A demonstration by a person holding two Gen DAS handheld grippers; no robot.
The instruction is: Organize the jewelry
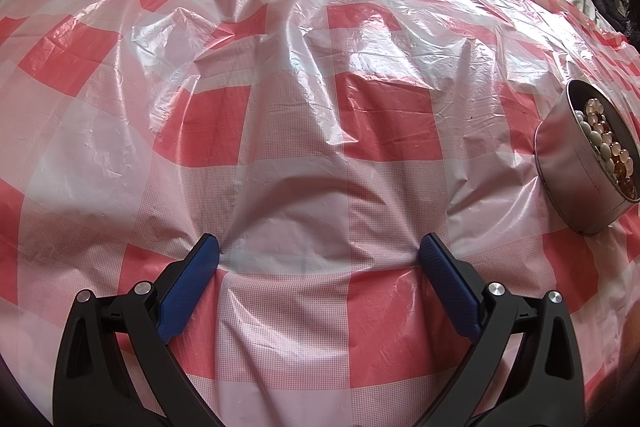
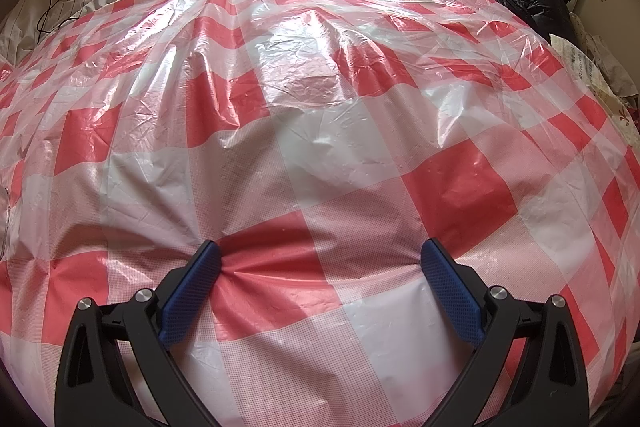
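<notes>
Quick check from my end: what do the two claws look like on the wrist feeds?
The two look identical. The left claw has two matte black plastic arms with cut-out slots and round silver pivot bolts, each tipped with a blue textured pad. The right claw has the same black frame, silver bolts and blue pads. No cables, markings, hands or sleeves are visible.

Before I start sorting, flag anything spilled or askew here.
No spill shows. The round metal tin holds its pearly and amber beads, upright. The red-and-white checked plastic sheet is wrinkled. Both tongs hang open, empty.
</notes>
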